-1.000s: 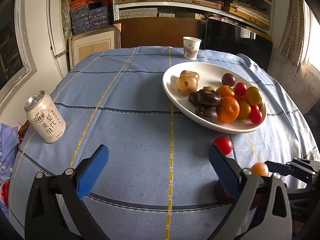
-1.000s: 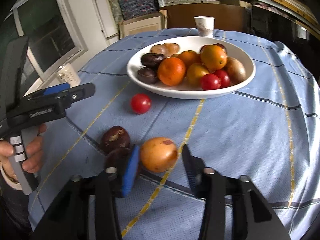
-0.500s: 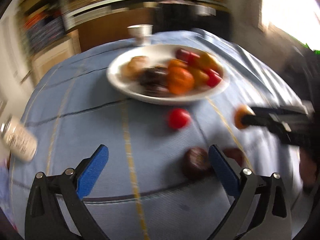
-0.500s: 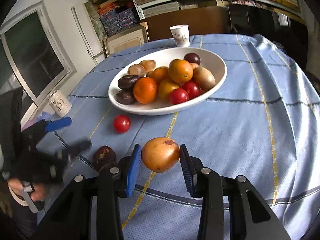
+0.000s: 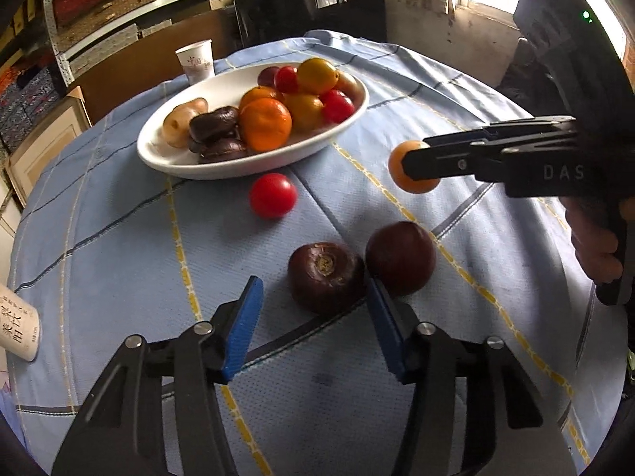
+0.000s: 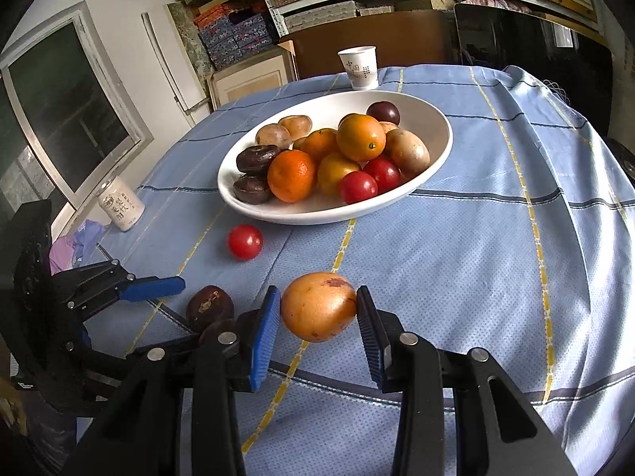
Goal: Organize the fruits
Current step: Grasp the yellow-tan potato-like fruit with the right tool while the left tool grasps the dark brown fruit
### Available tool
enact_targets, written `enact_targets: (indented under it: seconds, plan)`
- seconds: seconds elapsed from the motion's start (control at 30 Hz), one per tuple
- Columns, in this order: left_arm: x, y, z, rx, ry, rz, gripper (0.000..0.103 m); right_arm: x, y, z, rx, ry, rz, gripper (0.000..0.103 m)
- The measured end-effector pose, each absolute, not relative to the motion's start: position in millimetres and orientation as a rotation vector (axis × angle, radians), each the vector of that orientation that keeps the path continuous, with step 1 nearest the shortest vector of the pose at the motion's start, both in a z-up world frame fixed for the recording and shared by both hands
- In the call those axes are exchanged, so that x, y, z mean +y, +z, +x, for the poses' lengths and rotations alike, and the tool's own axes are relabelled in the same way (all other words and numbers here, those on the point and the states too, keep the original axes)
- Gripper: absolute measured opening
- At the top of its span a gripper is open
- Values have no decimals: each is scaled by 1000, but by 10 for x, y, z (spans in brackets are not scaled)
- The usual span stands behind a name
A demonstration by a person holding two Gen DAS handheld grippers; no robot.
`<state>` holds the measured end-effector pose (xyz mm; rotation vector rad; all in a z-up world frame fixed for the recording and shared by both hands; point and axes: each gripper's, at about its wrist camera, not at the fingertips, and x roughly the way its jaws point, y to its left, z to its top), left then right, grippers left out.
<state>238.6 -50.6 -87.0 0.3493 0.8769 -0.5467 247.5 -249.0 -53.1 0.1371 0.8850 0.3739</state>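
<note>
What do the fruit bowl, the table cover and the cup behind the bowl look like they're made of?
Bowl: probably glazed ceramic, maybe melamine; smooth glossy white with soft highlights on the rim.
Table cover: woven cloth, matte blue with yellow and dark stripes; a fine dotted weave shows, and it creases at the far edge.
Cup: likely paper; thin rolled rim, matte white wall with print.

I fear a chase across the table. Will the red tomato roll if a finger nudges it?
Probably: the red tomato looks round and glossy, lying free on the flat tablecloth. Its smooth skin might slip between pads.
</note>
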Motion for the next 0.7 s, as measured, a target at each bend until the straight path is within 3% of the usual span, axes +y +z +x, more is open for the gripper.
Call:
enact_targets:
  seconds: [0.4,0.7]
  plan:
    - [-541,-944,2480,907,-573,313,42,-2445,-537,2454,880,373,116,40]
    - [-557,-925,2466,893,-556,322,41,-2450,-542,2455,878,362,109,40]
